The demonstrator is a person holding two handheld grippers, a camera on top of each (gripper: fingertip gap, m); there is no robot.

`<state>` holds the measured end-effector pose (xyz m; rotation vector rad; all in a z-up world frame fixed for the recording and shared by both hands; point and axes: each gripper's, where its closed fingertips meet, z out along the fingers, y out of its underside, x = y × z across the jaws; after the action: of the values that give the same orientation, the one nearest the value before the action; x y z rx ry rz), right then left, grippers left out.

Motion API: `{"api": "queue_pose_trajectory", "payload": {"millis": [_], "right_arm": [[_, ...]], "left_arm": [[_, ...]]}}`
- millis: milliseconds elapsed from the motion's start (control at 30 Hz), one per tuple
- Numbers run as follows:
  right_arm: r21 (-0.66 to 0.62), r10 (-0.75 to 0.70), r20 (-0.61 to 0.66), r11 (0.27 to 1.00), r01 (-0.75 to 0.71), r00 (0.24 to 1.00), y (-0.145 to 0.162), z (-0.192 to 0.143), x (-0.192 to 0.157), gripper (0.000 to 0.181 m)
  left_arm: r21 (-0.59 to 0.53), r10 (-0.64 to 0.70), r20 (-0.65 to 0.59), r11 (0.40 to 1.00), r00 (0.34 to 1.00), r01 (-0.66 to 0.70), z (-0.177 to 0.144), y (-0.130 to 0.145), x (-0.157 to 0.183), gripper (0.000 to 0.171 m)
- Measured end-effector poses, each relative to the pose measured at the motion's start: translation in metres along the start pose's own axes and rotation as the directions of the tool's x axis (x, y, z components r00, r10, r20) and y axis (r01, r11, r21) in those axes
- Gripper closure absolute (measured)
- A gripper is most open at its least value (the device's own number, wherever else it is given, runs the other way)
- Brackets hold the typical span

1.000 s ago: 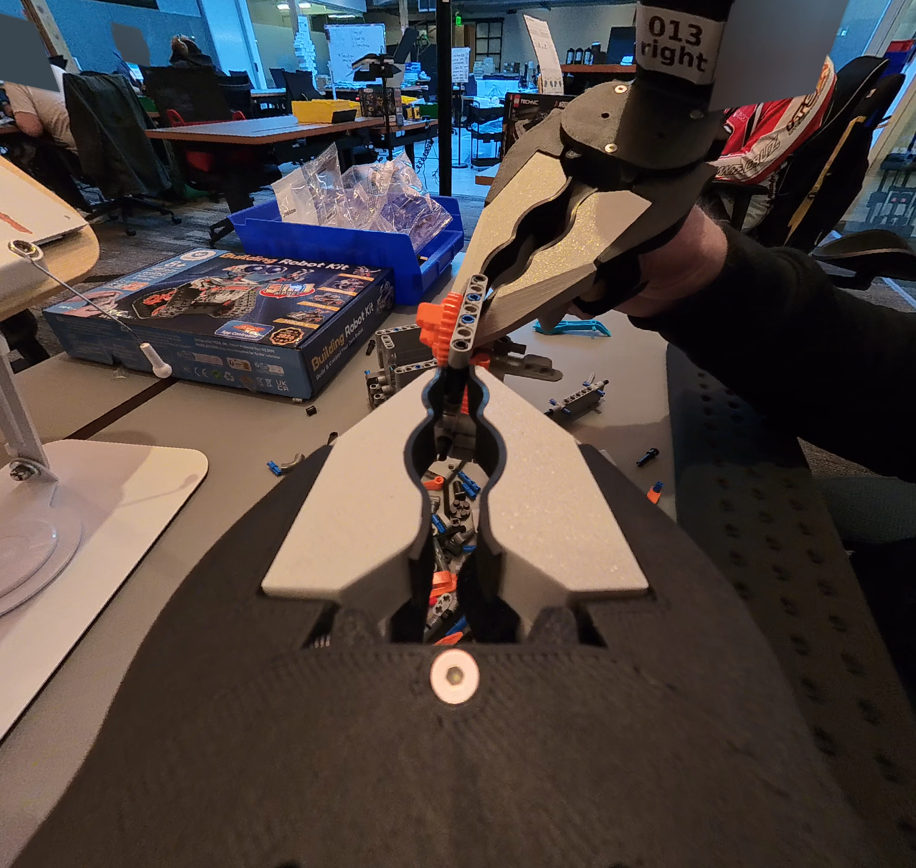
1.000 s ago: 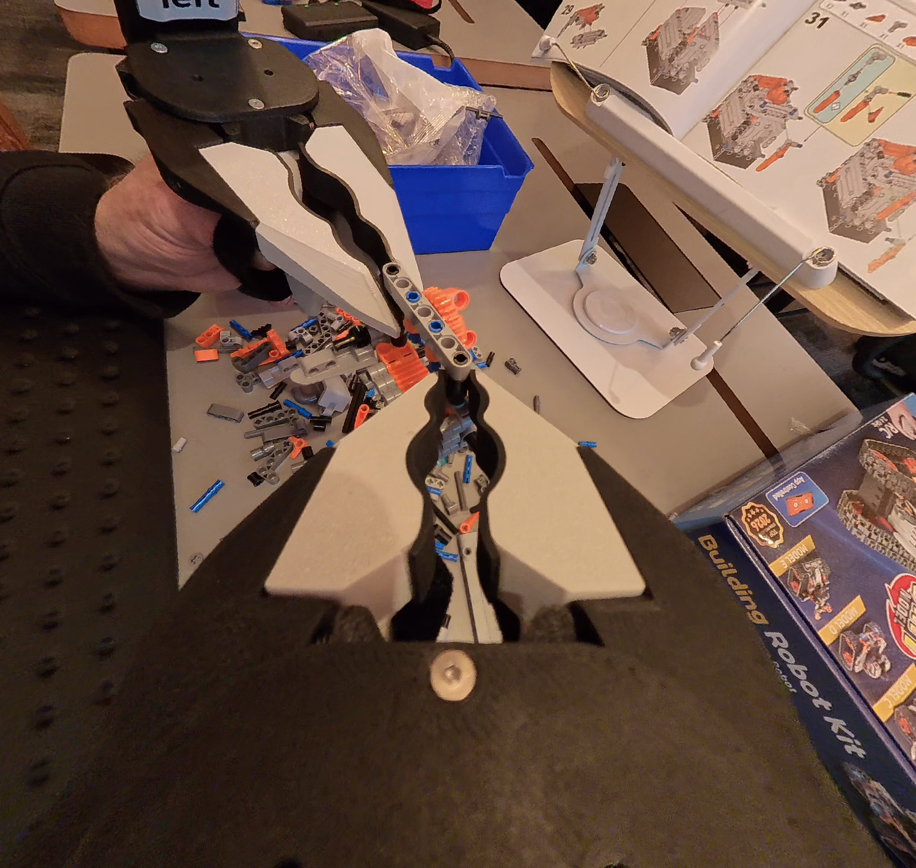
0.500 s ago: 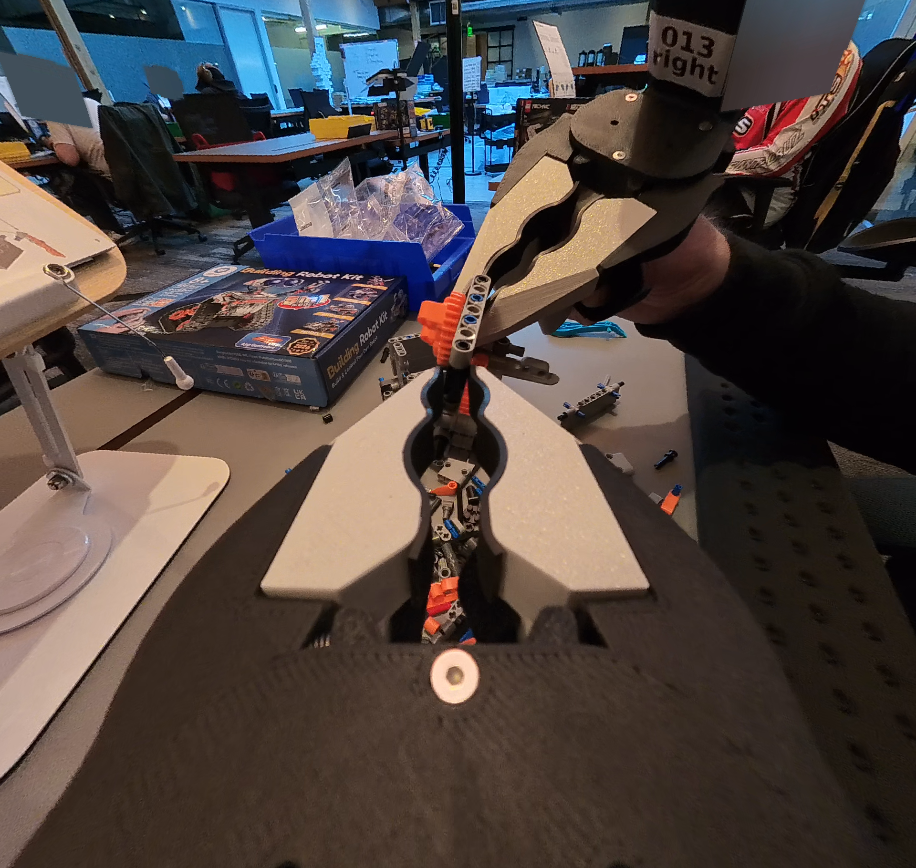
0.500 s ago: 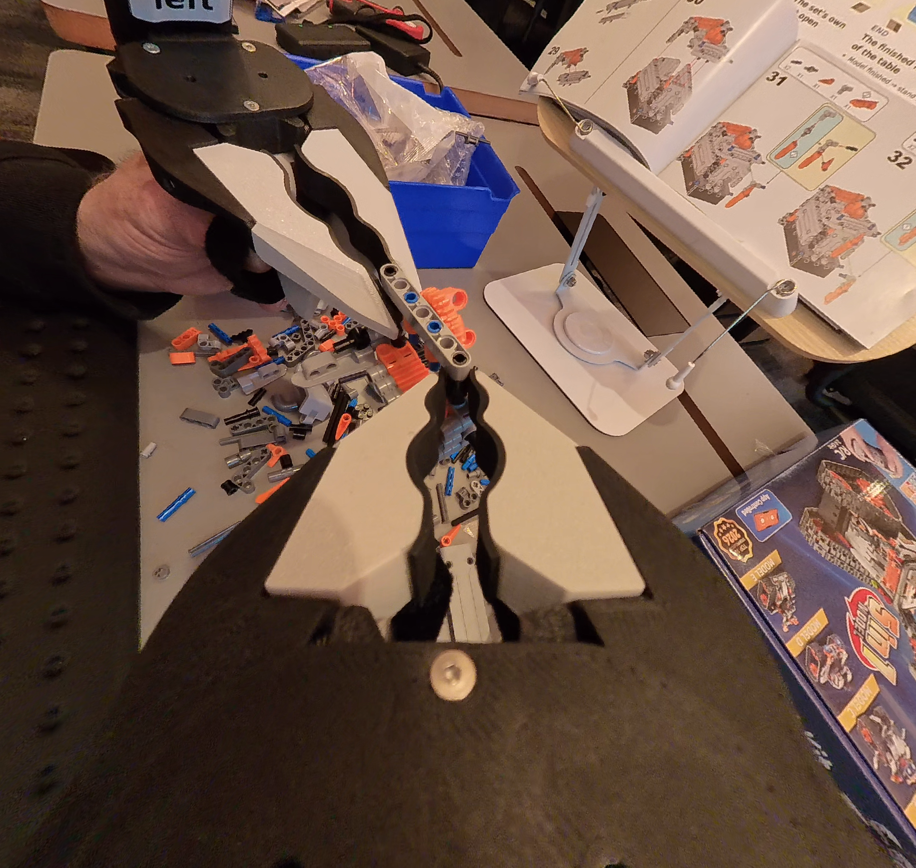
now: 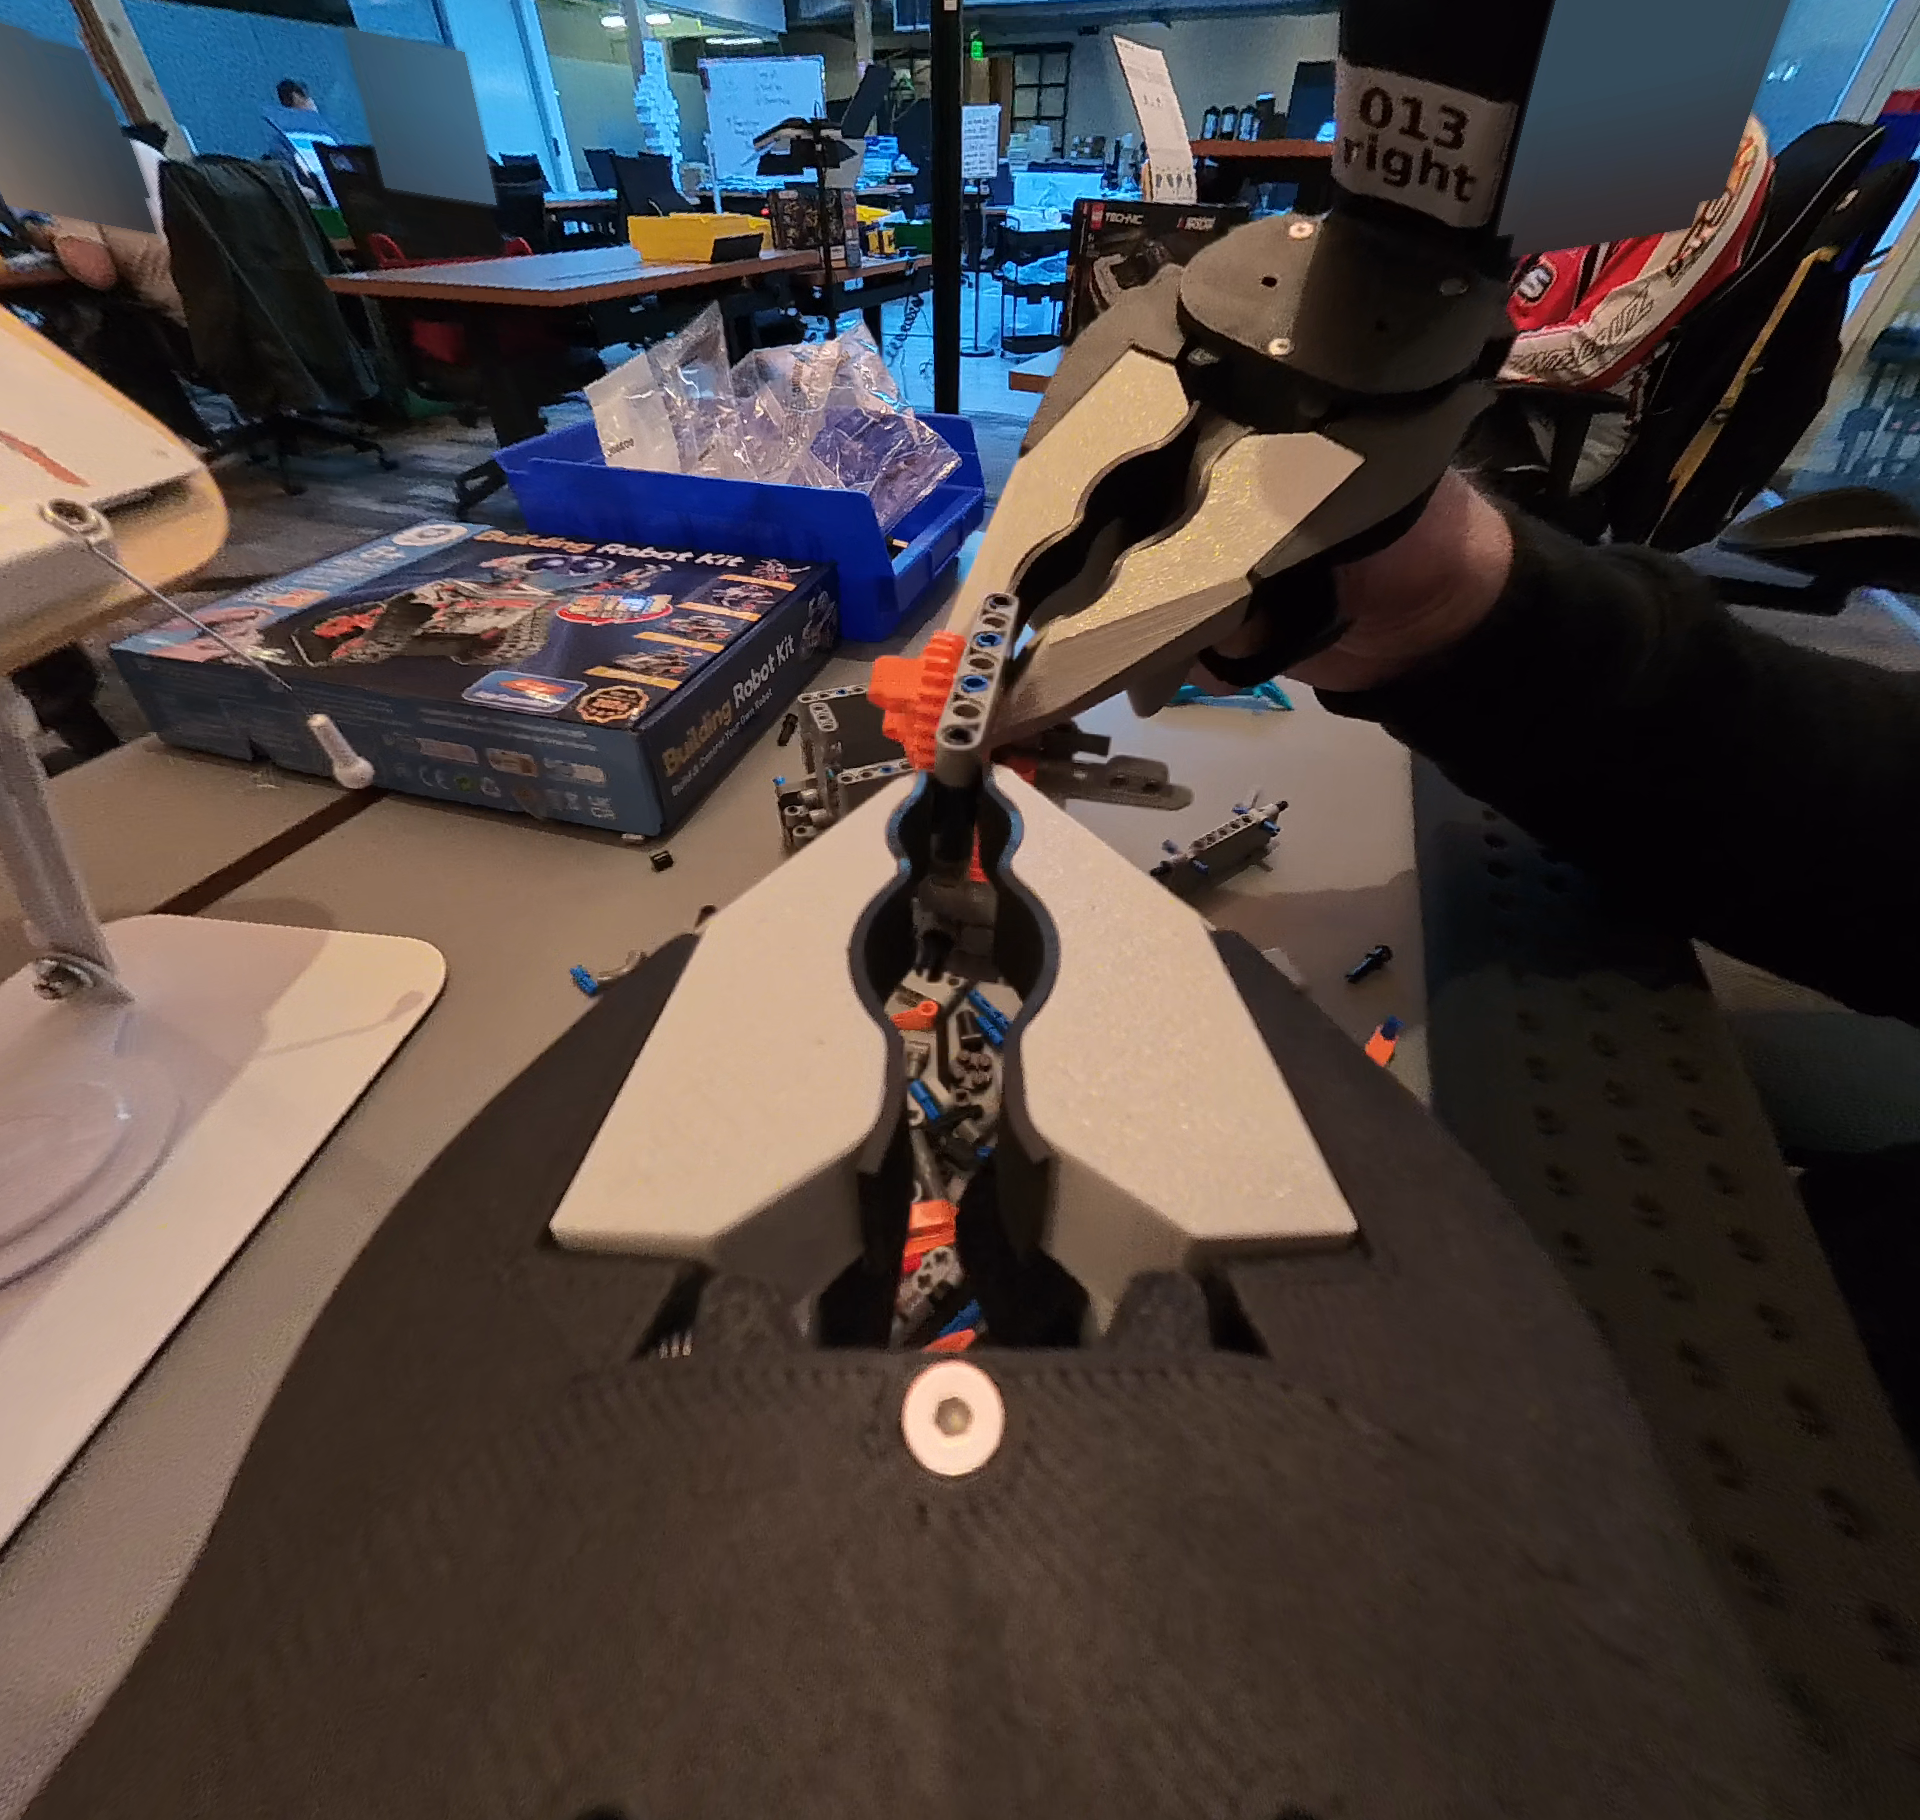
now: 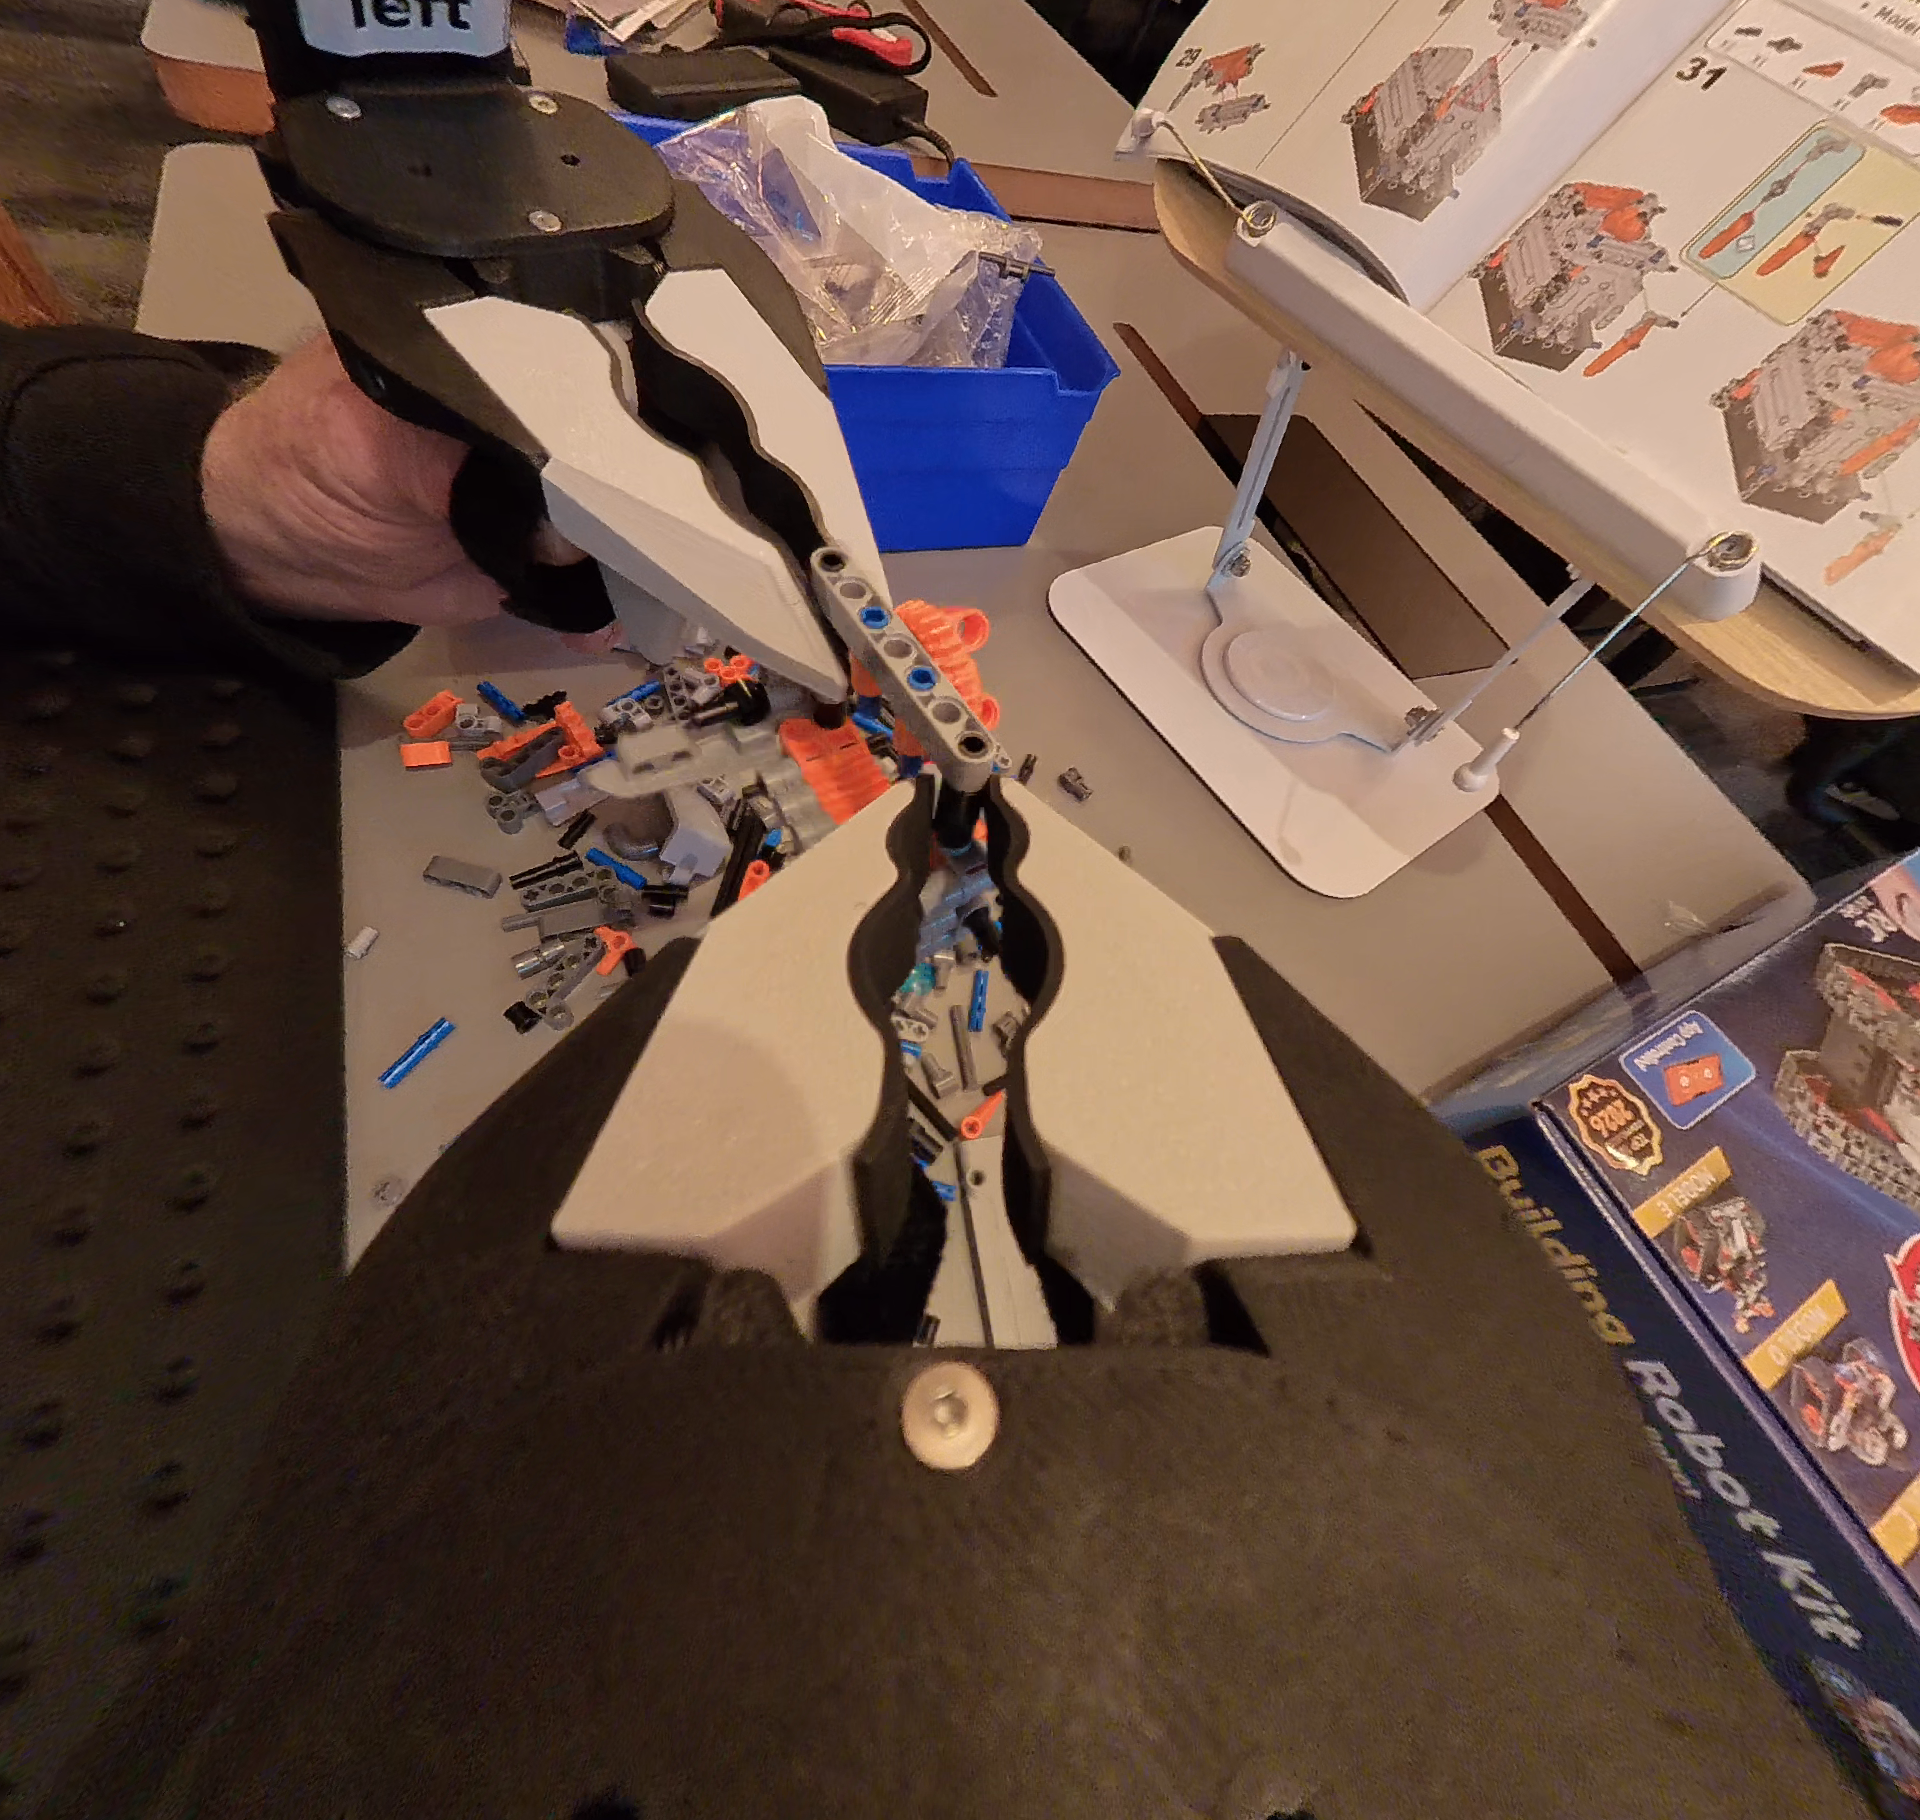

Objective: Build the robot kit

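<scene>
Up off the surface (image 6: 1226, 960), both pairs of fingers meet at one small assembly: a grey beam (image 5: 975, 679) with a row of holes, some plugged blue, and an orange gear (image 5: 914, 674) fixed to its far side. The left gripper (image 5: 951, 794) has its fingers drawn almost together, with a black peg (image 5: 948, 820) pinched between the tips. The peg runs up into the beam's lower end, just beyond those tips. The right gripper (image 5: 1003, 721) comes in from above and to the right of the left fingers. Its fingers are closed on the beam's edge near that same end, and a hand (image 5: 1382, 596) holds its grip. In the right wrist view a dark part also fills the gap at the right fingertips, so I cannot tell exactly how much of the beam they cover.

Below and to the left of the right fingers lies a heap of loose parts (image 6: 623, 783) in grey, orange, black and blue. A blue bin (image 6: 966, 440) of plastic bags (image 6: 862, 222) stands beyond them. To their right is a white stand (image 6: 1278, 690) carrying an open booklet (image 6: 1558, 108). Nearer on that side is the corner of a printed kit box (image 6: 1714, 1199).
</scene>
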<state>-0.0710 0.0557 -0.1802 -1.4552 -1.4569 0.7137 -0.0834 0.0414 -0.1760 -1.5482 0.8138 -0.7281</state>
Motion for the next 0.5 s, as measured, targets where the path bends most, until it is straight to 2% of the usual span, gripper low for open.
{"api": "queue_pose_trajectory", "payload": {"millis": [233,500], "right_arm": [[0.043,0.055,0.040,0.997,-0.056,0.998,-0.0042,-0.0016,-0.0015,0.173],[0.041,0.070,0.049,0.997,-0.072,0.996,-0.0014,-0.0002,-0.0011,0.173]], "left_arm": [[0.043,-0.206,-0.113,0.976,0.972,0.212,-0.0027,-0.0024,-0.0023,0.167],[0.032,-0.253,-0.141,0.965,0.957,0.260,-0.0014,0.0013,-0.0028,0.167]]}}
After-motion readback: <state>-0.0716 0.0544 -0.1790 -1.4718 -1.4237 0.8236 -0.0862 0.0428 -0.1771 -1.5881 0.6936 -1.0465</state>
